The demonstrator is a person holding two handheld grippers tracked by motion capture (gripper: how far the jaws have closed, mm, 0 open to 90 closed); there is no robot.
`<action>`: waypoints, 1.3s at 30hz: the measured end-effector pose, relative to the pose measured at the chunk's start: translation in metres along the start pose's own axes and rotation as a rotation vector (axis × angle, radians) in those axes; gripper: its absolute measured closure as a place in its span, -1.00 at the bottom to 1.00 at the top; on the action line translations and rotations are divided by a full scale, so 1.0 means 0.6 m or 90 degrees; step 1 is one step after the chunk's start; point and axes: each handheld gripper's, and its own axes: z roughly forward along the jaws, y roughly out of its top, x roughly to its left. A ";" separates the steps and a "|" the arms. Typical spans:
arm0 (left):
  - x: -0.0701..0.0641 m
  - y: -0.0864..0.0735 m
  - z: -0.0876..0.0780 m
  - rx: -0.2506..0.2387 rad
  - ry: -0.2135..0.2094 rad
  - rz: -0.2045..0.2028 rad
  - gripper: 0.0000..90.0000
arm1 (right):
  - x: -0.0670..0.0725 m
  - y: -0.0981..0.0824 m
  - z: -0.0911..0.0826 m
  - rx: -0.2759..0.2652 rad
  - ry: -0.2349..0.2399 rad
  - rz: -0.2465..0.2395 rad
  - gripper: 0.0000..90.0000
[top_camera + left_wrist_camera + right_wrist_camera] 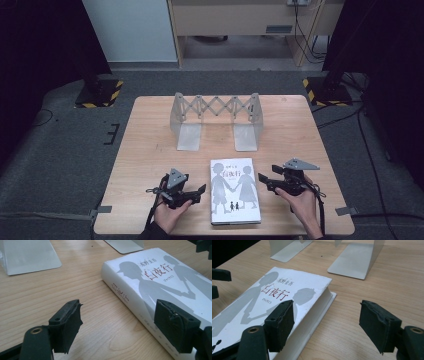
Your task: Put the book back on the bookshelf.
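Dim room, grey carpet floor (65,150), black stands with hazard-striped bases at both far corners.
Pale wood table (150,150), square, grain visible.
Metal expanding bookend rack (216,120) upright at far middle.
White book (235,191) flat at near edge, cover up, between both grippers.
Left gripper (204,189) just beside spine, jaws apart, holding nothing.
Right gripper (261,178) near opposite edge, jaws apart, holding nothing.

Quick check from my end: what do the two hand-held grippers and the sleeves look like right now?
Both the left gripper and the right gripper are black, each topped by a grey three-cornered plate and trailing a black cable. Their jaws end in blocky black pads with worn, ragged edges. A dark sleeve shows at the left wrist.
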 end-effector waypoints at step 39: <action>-0.052 -0.006 0.033 0.016 -0.066 0.042 -0.41 | 0.047 -0.027 0.061 0.036 0.086 0.030 -0.34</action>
